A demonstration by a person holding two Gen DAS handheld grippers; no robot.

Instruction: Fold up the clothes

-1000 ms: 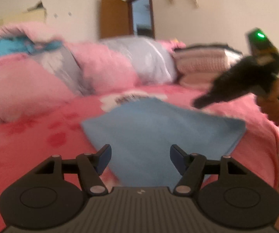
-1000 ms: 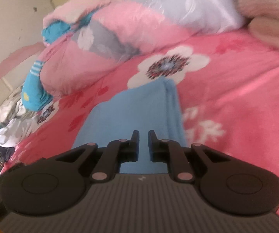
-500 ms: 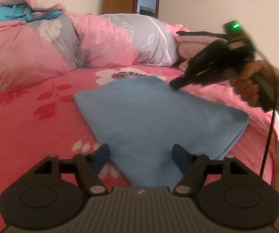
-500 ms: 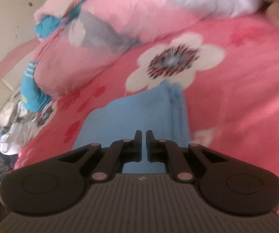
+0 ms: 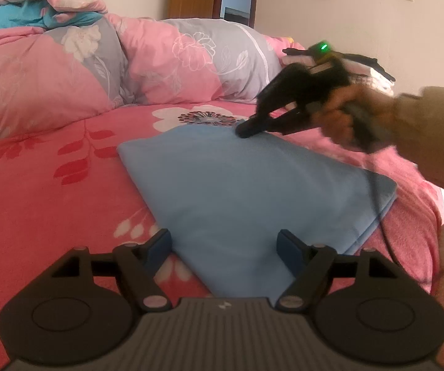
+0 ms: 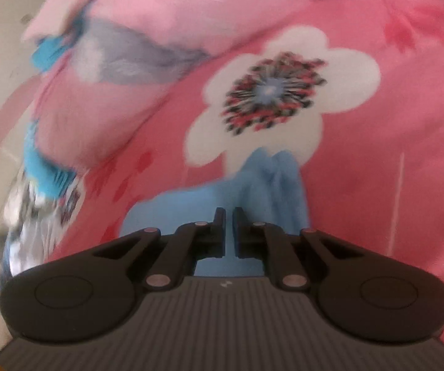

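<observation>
Folded blue garment (image 5: 252,191) flat on bed (image 5: 51,216), left gripper (image 5: 225,241) wide open, jaws just opening, straddling its near corner, right gripper (image 6: 228,232) closed at its far corner, grip on cloth unclear

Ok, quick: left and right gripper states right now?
Left gripper: open, jaws just widened, straddling the folded blue cloth's near corner, not gripping.
Right gripper: shut, empty, tip at the cloth's far edge.

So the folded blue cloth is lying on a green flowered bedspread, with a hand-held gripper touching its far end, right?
Not quite: the bedspread is pink, not green, as the left wrist view shows. The folded blue cloth does lie on it, with the right hand-held gripper at its far end.
</observation>
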